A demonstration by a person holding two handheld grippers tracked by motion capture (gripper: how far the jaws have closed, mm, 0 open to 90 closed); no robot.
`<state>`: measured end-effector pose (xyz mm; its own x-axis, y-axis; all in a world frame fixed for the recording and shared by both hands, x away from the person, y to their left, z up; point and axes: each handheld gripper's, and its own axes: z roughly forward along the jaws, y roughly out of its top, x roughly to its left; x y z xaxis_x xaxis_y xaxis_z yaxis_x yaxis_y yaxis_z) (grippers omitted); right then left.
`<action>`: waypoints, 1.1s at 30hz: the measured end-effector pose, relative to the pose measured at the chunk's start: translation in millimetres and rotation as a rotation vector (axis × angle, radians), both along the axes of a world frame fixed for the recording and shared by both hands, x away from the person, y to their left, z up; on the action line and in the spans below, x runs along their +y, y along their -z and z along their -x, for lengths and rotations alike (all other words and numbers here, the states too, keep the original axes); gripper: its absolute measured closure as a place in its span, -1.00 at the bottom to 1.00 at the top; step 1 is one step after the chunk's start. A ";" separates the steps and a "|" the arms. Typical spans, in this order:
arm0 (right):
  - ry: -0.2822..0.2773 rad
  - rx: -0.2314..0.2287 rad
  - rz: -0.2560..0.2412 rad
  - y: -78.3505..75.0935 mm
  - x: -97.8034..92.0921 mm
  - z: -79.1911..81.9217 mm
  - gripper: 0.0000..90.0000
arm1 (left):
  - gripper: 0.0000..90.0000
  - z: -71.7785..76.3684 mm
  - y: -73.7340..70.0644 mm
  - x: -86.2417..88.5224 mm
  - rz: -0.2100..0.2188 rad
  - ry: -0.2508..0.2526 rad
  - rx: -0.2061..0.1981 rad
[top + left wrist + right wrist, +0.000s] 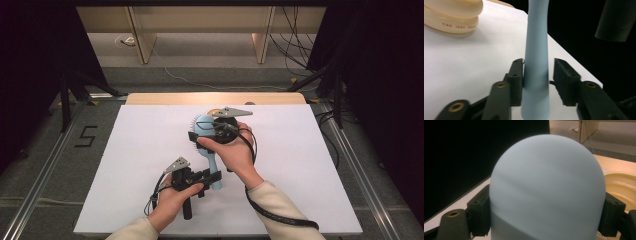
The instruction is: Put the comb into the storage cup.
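I see brush [207,145] mid-table on white sheet [145,150] | R gripper [546,220] pinching brush head, a jaw each side | L gripper [536,77] spread round handle, one jaw touching, other just off | cream dish [621,185] beside head

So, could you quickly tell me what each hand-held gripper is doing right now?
Left hand-held gripper: open around the blue hairbrush handle, right jaw clearly apart.
Right hand-held gripper: shut on the brush head.
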<state>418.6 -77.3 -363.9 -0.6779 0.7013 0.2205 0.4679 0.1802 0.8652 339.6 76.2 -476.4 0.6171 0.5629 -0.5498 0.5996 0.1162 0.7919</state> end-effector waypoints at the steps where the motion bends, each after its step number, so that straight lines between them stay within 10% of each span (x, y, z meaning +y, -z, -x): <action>1: 0.004 -0.004 -0.002 -0.5 -0.7 -0.1 -0.56 | 0.24 0.4 -0.8 1.6 -0.016 -0.001 -0.009; 12: 0.061 -0.075 -0.010 -5.8 -15.8 -4.3 -0.55 | -0.66 10.8 -15.9 19.3 -0.174 0.036 -0.125; 33: 0.129 -0.159 -0.025 -17.0 -36.3 -11.1 -0.55 | -0.92 21.4 -15.2 67.5 -0.321 -0.027 -0.212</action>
